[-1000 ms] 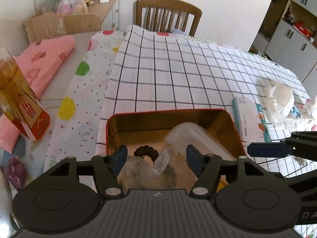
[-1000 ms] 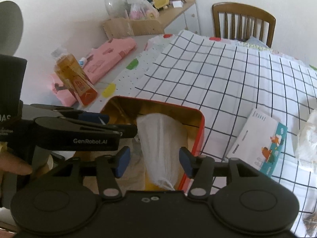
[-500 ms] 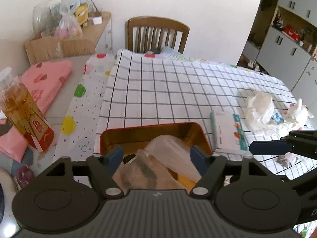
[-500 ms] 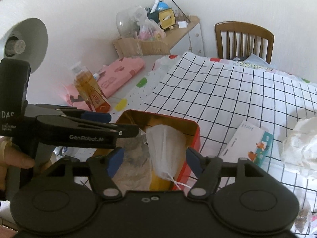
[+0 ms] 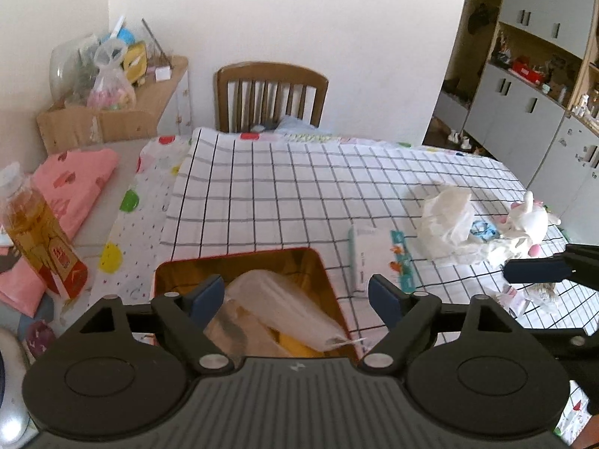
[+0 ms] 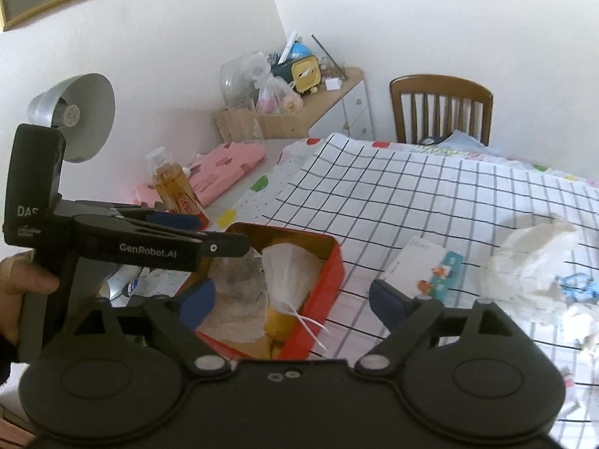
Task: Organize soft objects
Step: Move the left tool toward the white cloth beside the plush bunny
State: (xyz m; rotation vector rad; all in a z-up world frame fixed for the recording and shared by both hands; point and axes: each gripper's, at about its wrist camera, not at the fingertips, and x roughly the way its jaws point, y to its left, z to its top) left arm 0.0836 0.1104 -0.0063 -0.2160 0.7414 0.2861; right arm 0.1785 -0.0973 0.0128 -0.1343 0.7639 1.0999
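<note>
A red tin box [image 5: 164, 273] [image 6: 333, 262] with a gold inside sits on the checked tablecloth [image 5: 299, 187]. In it lie a white face mask [image 5: 277, 310] [image 6: 288, 277] and crumpled clear plastic bags [image 6: 236, 280]. My left gripper [image 5: 295, 295] hangs above the box, jaws opening, touching nothing. My right gripper [image 6: 292, 299] hovers over the box's right wall, jaws opening too, the pads apart from the mask below. The left gripper [image 6: 179, 220] shows side-on in the right wrist view. A crumpled white bag [image 5: 445, 220] [image 6: 531, 262] and a white plush toy [image 5: 528, 220] lie to the right.
A flat tissue pack [image 5: 378, 258] [image 6: 426, 269] lies right of the box. An amber bottle [image 5: 41, 239] [image 6: 176, 187] and pink folded cloth [image 5: 71, 183] stand at the left. A wooden chair [image 5: 269, 93] is at the far edge. A grey lamp [image 6: 75, 112] is at the left.
Both grippers have risen and pulled back from the box and opened wider. The mask, earlier between the right gripper's pads, now lies loose in the box.
</note>
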